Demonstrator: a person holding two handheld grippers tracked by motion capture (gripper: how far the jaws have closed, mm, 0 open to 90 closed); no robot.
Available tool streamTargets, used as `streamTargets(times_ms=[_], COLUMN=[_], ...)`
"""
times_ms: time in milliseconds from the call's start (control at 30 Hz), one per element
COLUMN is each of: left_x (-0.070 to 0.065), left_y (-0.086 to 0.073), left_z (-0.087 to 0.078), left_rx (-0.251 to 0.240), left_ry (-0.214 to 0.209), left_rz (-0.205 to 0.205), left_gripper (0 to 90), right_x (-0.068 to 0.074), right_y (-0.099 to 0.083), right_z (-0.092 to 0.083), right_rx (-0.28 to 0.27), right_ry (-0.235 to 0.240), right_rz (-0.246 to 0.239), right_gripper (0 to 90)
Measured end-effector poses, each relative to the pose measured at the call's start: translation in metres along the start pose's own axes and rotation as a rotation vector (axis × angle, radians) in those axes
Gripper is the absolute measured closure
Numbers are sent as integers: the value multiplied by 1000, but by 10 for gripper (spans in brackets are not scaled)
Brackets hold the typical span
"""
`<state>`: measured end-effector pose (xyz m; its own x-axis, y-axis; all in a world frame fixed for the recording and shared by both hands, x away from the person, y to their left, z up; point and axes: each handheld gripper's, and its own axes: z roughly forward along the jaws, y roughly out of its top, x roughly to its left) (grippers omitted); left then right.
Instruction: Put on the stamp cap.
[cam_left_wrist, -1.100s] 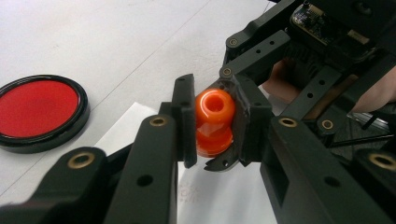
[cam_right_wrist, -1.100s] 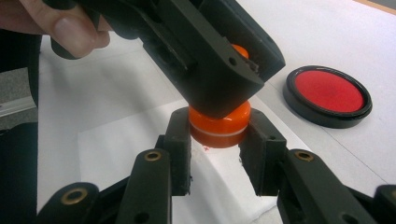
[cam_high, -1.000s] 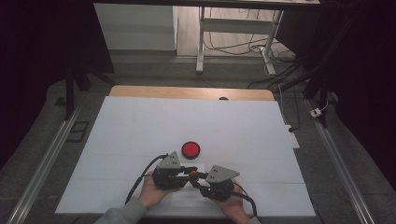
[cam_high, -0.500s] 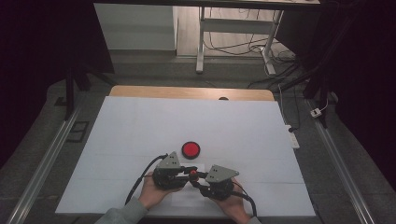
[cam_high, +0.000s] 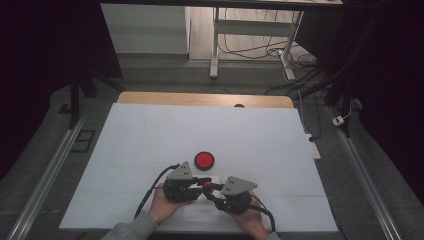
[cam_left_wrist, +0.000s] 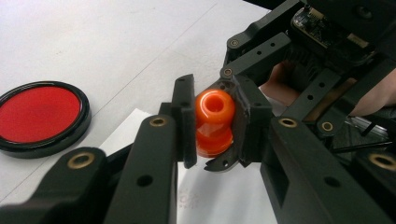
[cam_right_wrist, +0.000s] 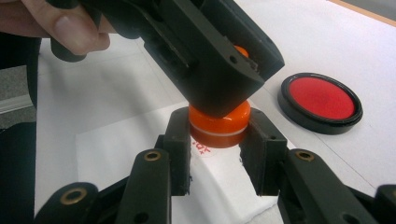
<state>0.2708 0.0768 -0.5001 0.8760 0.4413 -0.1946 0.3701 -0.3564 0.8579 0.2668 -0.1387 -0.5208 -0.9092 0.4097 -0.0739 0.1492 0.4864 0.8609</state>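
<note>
An orange stamp with a round knob and a wide base stands between both grippers at the table's near edge. My left gripper is shut on its upper knob part. My right gripper is shut on the stamp's base from the opposite side. The base sits just over a white paper sheet, where a red printed mark peeks out beneath it. In the high view the left gripper and right gripper meet tip to tip, each held by a hand.
A round red ink pad in a black rim lies open on the white table cover, a short way beyond the grippers. It also appears as the ink pad and ink pad. Black cables trail from both grippers.
</note>
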Motion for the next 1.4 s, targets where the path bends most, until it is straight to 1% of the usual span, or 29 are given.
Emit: streamTargets(times_ms=[167, 267, 400, 567, 633, 667, 733, 767, 833, 900, 1133, 1200, 1233, 1333, 1400], left_x=[0, 0, -1, -1, -1, -1, 0, 0, 1, 1, 5, 6, 7, 8, 8], left_y=[1, 1, 3, 4, 5, 5, 5, 5, 5, 6, 6, 6, 6, 7, 7], left_z=[0, 0, -1, -4, -4, -5, -6, -6, -8, -9, -14, -15, -15, -17, -18], left_rx=[-1, 0, -5, -15, -16, -14, -15, -16, -16, -16, -23, -23, -25, -27, -27], left_ry=[5, 6, 2, 2, 1, 1, 3, 3, 5, 8, 15, 18, 18, 19, 23], left_rz=[7, 13, 11, 10, 10, 10, 8, 6, 9, 11, 0, -6, -8, -14, -12], left_gripper=[723, 722, 721, 722, 722, 722, 722, 722, 721, 722, 722, 722, 722, 721, 721], right_x=[0, -2, -3, -6, -6, -7, -7, -8, -9, -10, -18, -21, -22, -26, -29], right_y=[0, 0, 2, 1, 0, 0, -1, -1, -1, -3, -9, -12, -13, -16, -18], right_z=[0, 0, -1, -4, -4, -5, -4, -5, -6, -7, -16, -21, -24, -32, -37], right_rx=[-2, -5, -20, -21, -27, -18, -26, -17, -17, -26, 13, 22, 13, 17, 16], right_ry=[-2, 8, 6, 5, 6, 4, 6, 4, 8, 3, -20, -40, -42, -76, -87], right_rz=[6, 17, 30, 37, 43, 41, 49, 46, 50, 57, 65, 70, 83, 92, 95], right_gripper=[638, 629, 571, 513, 504, 500, 492, 490, 480, 473, 443, 435, 432, 421, 418])
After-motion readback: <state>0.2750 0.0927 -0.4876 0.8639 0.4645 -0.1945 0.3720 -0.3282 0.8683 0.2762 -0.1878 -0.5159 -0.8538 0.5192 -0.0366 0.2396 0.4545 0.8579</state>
